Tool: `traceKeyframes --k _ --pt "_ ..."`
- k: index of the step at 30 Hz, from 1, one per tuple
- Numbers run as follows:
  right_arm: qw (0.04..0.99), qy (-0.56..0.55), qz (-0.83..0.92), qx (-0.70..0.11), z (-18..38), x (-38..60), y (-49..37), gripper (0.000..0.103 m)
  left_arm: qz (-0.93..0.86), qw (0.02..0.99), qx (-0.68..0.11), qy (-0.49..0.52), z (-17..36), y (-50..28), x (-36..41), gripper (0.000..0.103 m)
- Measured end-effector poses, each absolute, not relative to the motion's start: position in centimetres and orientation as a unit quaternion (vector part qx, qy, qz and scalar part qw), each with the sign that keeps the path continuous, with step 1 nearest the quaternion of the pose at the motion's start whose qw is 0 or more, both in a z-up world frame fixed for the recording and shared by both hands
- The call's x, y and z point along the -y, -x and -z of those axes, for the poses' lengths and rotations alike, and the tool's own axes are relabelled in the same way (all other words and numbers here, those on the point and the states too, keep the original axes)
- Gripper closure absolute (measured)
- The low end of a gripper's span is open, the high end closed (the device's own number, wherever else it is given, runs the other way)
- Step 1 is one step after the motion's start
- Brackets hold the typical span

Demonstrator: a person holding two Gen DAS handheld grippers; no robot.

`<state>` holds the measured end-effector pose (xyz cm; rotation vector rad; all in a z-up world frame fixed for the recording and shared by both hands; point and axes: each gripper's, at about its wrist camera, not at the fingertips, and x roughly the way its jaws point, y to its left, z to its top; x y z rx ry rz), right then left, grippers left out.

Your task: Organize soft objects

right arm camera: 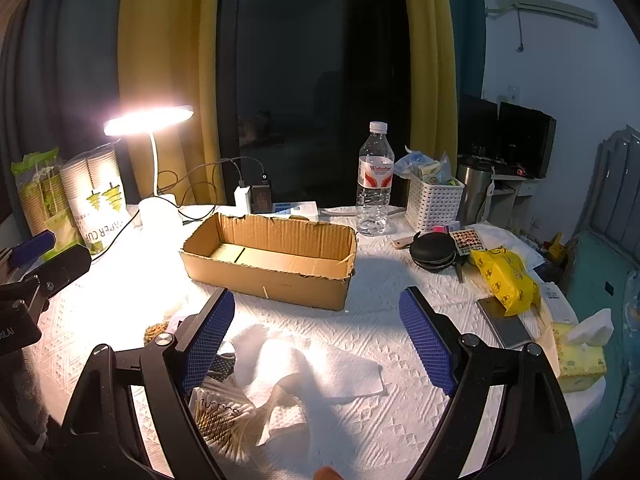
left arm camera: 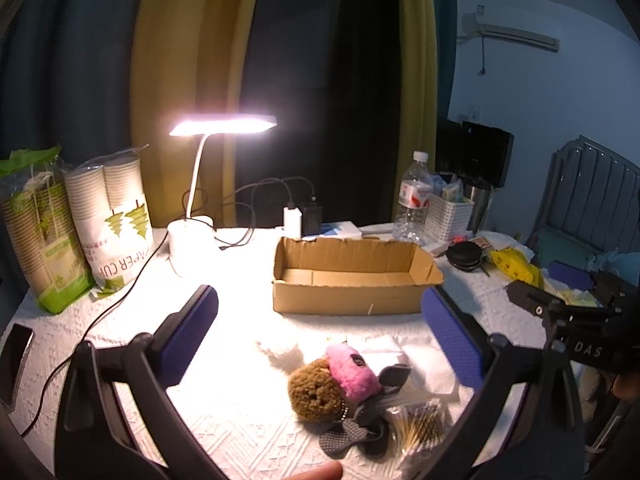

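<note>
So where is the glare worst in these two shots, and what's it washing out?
Left wrist view: the desk lamp blows out the tablecloth in front of the cardboard box, washing out its texture. Right wrist view: same lamp, whiteout left of the box; fisheye bends the curtains.

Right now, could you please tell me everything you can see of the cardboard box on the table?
The cardboard box is a low, oblong tray of plain brown corrugated card, open at the top, with ragged, torn upper edges. It looks empty: only its bare floor with a flap seam shows. It rests flat on the white embossed table cover, beyond the soft toys and tissues and beyond both open grippers. A lamp, chargers and a water bottle stand behind it; nothing visibly touches it.
</note>
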<state>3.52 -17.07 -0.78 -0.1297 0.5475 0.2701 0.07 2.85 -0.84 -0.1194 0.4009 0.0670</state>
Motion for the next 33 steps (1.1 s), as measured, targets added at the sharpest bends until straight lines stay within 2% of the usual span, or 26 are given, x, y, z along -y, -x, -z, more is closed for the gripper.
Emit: traceKeyframes --k 33 --pt "0.949 0.080 -0.138 -0.272 0.1 15.3 -2.3 0.016 -0.034 0.979 -0.193 0.062 0.9 1.2 -4.0 0.001"
